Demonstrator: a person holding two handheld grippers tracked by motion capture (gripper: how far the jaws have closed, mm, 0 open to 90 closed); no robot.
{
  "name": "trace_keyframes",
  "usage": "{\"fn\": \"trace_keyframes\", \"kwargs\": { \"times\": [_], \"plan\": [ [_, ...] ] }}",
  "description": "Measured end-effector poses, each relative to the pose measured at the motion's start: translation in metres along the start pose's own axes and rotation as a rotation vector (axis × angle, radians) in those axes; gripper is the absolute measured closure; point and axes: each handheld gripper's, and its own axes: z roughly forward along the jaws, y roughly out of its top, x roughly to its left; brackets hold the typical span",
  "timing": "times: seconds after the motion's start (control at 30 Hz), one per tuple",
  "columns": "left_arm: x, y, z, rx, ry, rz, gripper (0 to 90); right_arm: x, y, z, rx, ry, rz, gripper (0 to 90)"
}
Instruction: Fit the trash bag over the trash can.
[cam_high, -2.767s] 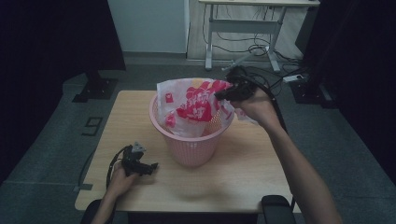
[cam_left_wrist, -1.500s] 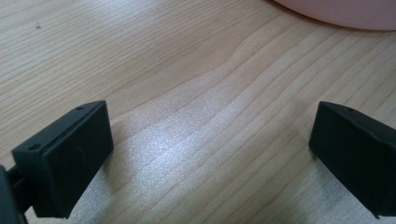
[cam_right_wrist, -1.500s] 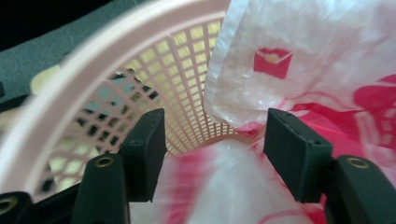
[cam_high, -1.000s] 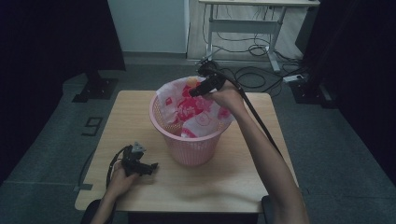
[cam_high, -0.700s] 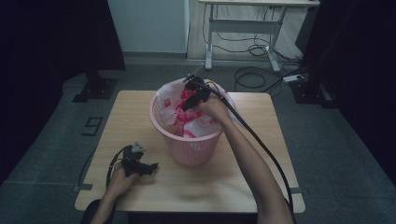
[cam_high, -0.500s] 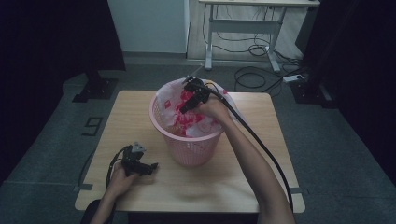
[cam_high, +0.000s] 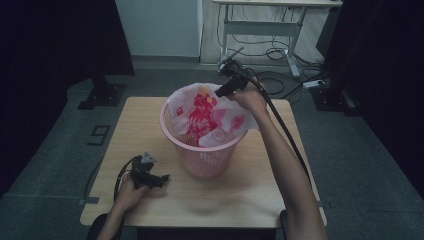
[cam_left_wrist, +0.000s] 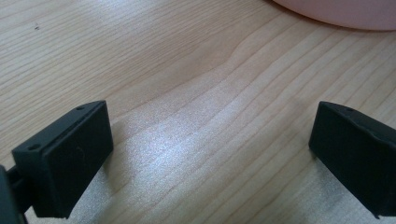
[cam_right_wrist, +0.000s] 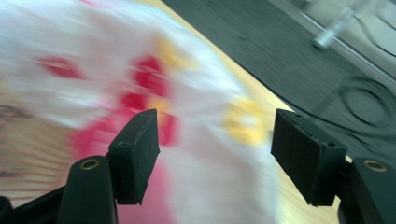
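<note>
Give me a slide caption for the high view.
Right tool, jaws open, at the far rim of a pink basket lined with a red-printed white bag; left tool rests on the wooden table.

The basket (cam_high: 204, 155) is pale pink with a ribbed lattice wall; the bag (cam_high: 210, 115) lining it is white, printed with red figures and small yellow patches; the worktop (cam_high: 250, 190) shows light wood grain; both claws' jaws are black

Dim high view with dark edges; right gripper view motion-blurred; sheen on the table (cam_left_wrist: 187, 144)
</note>
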Motion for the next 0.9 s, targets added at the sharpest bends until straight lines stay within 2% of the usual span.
{"fn": "trace_keyframes", "kwargs": {
  "times": [0.07, 0.13, 0.17, 0.2, 0.23, 0.27, 0.3, 0.4, 0.43, 0.5, 0.53, 0.57, 0.63, 0.7, 0.73, 0.77, 0.83, 0.9],
  "plan": [
    [0.000, 0.000, 0.000, 0.000, 0.001, 0.000, 0.0, -0.009, -0.007, 0.008, 0.014, -0.014, 0.016, 35.1],
    [0.000, 0.000, 0.000, 0.000, 0.001, 0.000, 0.0, -0.012, -0.010, 0.011, 0.024, -0.011, 0.027, 38.4],
    [0.000, 0.000, 0.000, 0.001, 0.001, 0.000, 0.0, -0.017, -0.018, 0.019, 0.048, 0.000, 0.031, 48.3],
    [0.000, 0.000, 0.000, 0.000, 0.000, 0.000, 0.0, -0.018, -0.021, 0.021, 0.053, 0.006, 0.039, 53.8],
    [0.000, 0.000, 0.000, 0.000, 0.000, 0.000, 0.0, -0.019, -0.025, 0.022, 0.048, 0.021, 0.044, 58.7],
    [0.000, 0.000, 0.000, 0.000, 0.000, 0.000, 0.0, -0.019, -0.025, 0.022, 0.048, 0.021, 0.044, 58.7],
    [0.000, 0.000, 0.000, 0.001, 0.001, 0.000, 0.0, -0.021, -0.033, 0.021, 0.042, 0.048, 0.055, 64.1],
    [0.000, 0.000, 0.000, 0.001, 0.000, 0.000, 0.0, -0.023, -0.040, 0.016, 0.043, 0.066, 0.069, 64.3],
    [0.000, 0.000, 0.000, 0.001, 0.000, 0.000, 0.0, -0.023, -0.048, 0.008, 0.045, 0.074, 0.081, 66.2],
    [0.000, 0.000, 0.000, 0.001, 0.000, 0.000, 0.0, -0.023, -0.051, 0.005, 0.045, 0.078, 0.084, 66.6],
    [0.000, 0.000, 0.000, 0.000, 0.000, 0.000, 0.0, -0.021, -0.061, -0.006, 0.054, 0.078, 0.085, 67.1],
    [0.000, 0.000, 0.000, 0.000, 0.000, 0.000, 0.0, -0.021, -0.061, -0.006, 0.054, 0.078, 0.085, 67.1],
    [0.000, 0.000, 0.000, -0.001, 0.001, -0.002, 0.0, -0.019, -0.069, -0.020, 0.100, 0.097, 0.076, 62.6],
    [0.000, 0.000, 0.000, -0.001, 0.001, -0.002, 0.0, -0.021, -0.069, -0.027, 0.085, 0.094, 0.067, 49.3],
    [0.000, 0.000, 0.000, -0.001, 0.001, -0.002, 0.0, -0.021, -0.069, -0.027, 0.085, 0.094, 0.067, 49.3],
    [0.000, 0.000, 0.000, -0.001, 0.001, -0.001, 0.0, -0.025, -0.062, -0.031, 0.012, 0.068, 0.058, 36.5],
    [0.000, 0.000, 0.000, -0.001, 0.001, -0.001, 0.0, -0.027, -0.052, -0.027, -0.024, 0.056, 0.055, 32.8],
    [0.000, 0.000, 0.000, -0.001, 0.001, -0.002, 0.0, -0.028, -0.040, -0.016, -0.068, 0.076, 0.061, 29.7]
  ]
}}
